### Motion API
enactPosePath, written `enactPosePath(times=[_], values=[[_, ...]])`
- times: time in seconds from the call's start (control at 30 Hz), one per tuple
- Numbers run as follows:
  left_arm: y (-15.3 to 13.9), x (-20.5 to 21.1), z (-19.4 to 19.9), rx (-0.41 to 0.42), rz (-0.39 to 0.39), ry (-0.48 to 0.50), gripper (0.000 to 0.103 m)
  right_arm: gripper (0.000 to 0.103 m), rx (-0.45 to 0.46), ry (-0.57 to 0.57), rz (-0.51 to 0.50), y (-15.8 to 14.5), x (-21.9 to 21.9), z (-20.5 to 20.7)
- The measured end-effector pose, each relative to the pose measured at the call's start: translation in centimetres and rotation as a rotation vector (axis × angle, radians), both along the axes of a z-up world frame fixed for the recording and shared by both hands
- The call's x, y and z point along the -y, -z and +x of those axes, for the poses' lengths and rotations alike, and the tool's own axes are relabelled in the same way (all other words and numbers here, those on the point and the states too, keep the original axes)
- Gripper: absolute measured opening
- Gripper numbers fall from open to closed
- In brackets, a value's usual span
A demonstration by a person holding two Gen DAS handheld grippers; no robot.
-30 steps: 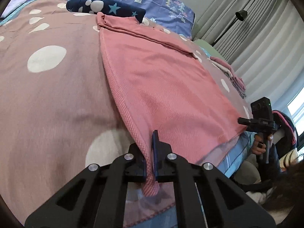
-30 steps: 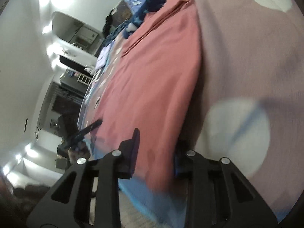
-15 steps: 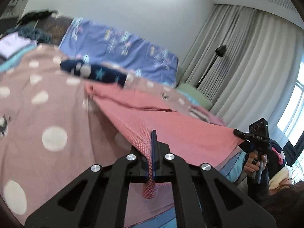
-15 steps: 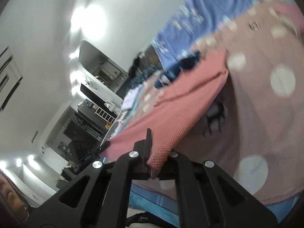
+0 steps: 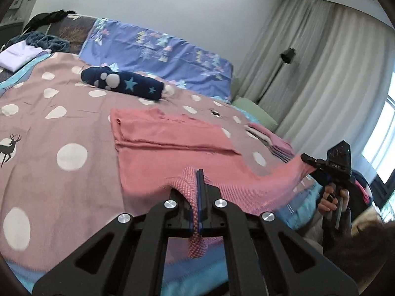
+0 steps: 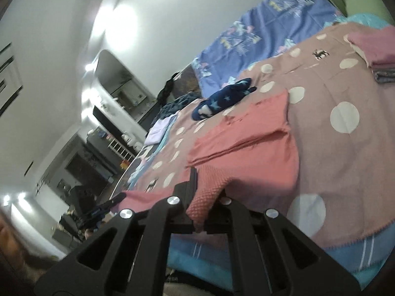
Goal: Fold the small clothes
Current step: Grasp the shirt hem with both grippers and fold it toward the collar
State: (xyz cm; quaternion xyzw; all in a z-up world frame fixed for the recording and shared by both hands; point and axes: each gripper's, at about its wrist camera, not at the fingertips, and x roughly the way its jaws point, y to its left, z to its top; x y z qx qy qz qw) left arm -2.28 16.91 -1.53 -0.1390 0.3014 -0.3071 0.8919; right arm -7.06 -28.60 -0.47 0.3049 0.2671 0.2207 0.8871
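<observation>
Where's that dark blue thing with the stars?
In the left wrist view, the navy star-print rolled garment lies on the dotted pink bedspread, beyond the pink knit cloth, near the blue pillows.

A dusty-pink polka-dot bedspread (image 5: pixel 61 123) covers the bed. At its 12 o'clock edge lies a navy star-print roll (image 5: pixel 123 85), backed by a blue patterned pillow (image 5: pixel 160 56). Grey curtains (image 5: pixel 321 79) and a black floor lamp (image 5: pixel 287 55) stand at 2 o'clock.

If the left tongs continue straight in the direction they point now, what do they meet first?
Probably the pink garment itself: the left tongs already pinch its near edge, and the flat part lies directly ahead on the dotted bedspread. Depth is uncertain.
</observation>
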Motion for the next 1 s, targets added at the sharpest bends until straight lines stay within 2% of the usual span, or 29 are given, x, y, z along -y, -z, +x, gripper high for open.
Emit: enactPosePath(times=[0.27, 0.4, 0.53, 0.7, 0.83, 0.9, 1.0], values=[[-0.8, 2.3, 11.2, -0.034, 0.038, -0.043, 0.002, 0.004, -0.015, 0.078, -0.149, -0.5, -0.7, 10.5], [-0.6, 3.3, 16.1, -0.048, 0.045, -0.048, 0.002, 0.004, -0.051, 0.098, -0.156, 0.4, -0.1, 16.2], [0.8, 4.0, 21.2, -0.085, 0.050, -0.060, 0.002, 0.004, -0.103, 0.117, -0.162, 2.3, 1.0, 21.8], [5.2, 4.4, 27.7, -0.177, 0.074, -0.093, 0.002, 0.004, -0.220, 0.129, -0.203, 7.1, 1.6, 28.8], [10.7, 5.2, 30.8, -0.285, 0.146, -0.098, 0.004, 0.005, -0.323, 0.122, -0.239, 11.3, 1.6, 31.2], [11.4, 5.1, 30.9, -0.272, 0.140, -0.091, 0.006, 0.004, -0.312, 0.116, -0.227, 12.0, 1.8, 31.2], [10.9, 5.0, 30.7, -0.253, 0.157, -0.071, 0.007, 0.005, -0.295, 0.104, -0.241, 11.6, 1.7, 30.8]])
